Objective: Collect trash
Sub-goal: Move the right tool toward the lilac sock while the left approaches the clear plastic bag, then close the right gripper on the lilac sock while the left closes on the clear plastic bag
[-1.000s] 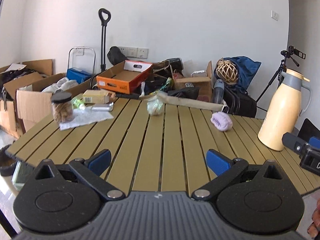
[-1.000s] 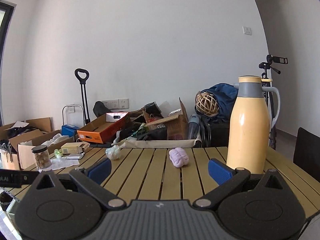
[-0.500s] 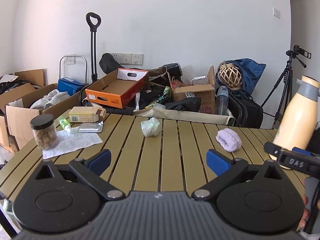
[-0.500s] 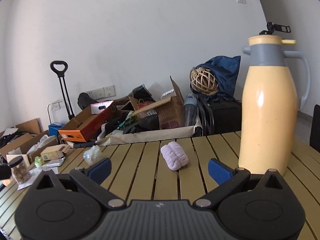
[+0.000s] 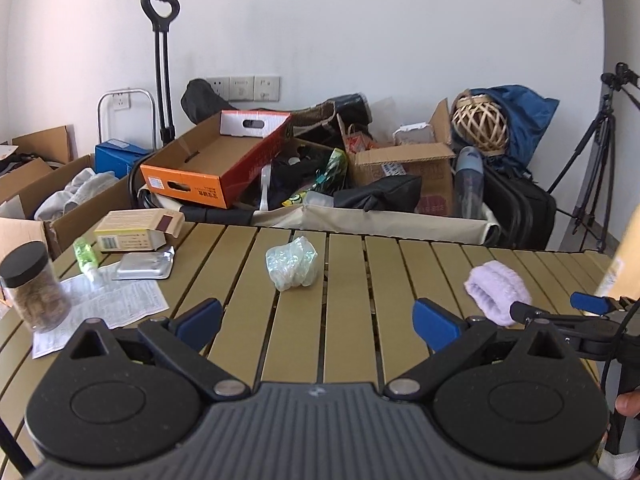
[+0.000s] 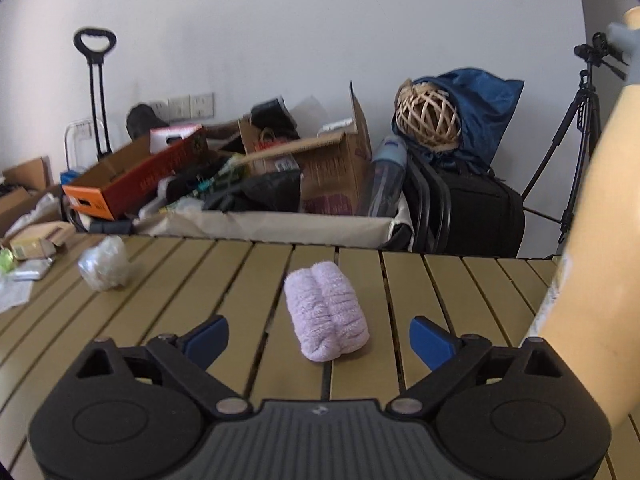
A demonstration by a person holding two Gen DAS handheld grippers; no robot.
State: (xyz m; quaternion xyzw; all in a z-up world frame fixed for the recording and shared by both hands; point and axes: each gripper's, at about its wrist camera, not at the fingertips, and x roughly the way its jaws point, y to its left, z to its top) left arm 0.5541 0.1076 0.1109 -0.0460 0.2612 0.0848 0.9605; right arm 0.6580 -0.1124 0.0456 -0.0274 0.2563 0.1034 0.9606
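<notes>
A crumpled clear plastic wad (image 5: 292,263) lies mid-table, ahead of my open left gripper (image 5: 318,320); it also shows in the right wrist view (image 6: 105,263). A rolled lilac towel (image 6: 326,315) lies just ahead of my open right gripper (image 6: 319,338), between the finger lines; it shows in the left wrist view (image 5: 498,291) too. Both grippers are empty. A foil blister pack (image 5: 143,267), a printed paper sheet (image 5: 100,307), a small green bottle (image 5: 86,253) and a small carton (image 5: 136,230) lie at the table's left.
A cream thermos (image 6: 600,264) stands close at my right gripper's right. A jar with a black lid (image 5: 34,286) stands at the left edge. Behind the slatted table (image 5: 352,336) are cardboard boxes (image 5: 216,164), bags and a tripod (image 5: 592,168).
Both grippers have moved forward over the table. The plastic wad and the towel appear closer. The thermos has slid to the right edge of both views.
</notes>
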